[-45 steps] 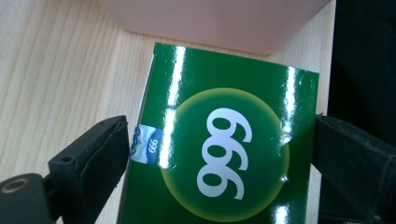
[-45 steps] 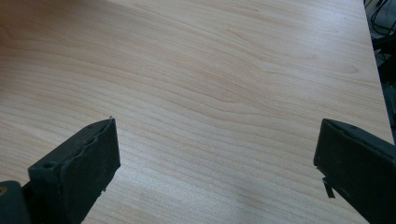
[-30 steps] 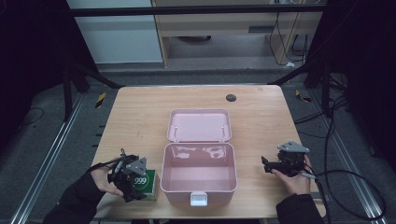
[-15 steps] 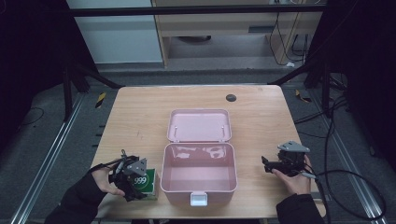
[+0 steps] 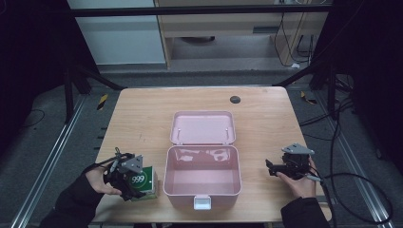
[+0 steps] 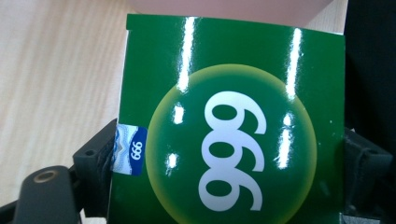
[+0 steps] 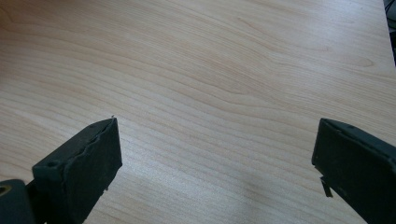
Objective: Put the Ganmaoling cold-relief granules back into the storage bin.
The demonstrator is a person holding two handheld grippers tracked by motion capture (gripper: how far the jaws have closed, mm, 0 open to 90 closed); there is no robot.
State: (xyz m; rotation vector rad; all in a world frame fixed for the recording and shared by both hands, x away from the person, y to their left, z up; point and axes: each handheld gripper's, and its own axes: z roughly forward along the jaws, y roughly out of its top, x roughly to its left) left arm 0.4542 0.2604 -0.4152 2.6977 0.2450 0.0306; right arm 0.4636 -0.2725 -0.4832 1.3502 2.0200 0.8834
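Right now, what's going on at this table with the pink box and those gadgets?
A person sits at a wooden table with a hand-held tool in each hand. The left tool is clamped on a green box marked 999, beside an open, empty pink case. The right tool hangs open over bare wood on the case's other side, holding nothing.

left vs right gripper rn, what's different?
The left gripper has its jaws closed on the sides of the green box; the right gripper has its jaws wide apart with nothing between them, just bare table. The left gripper sits left of the pink case, the right gripper to its right. Both are hand-held, low near the table's front edge.
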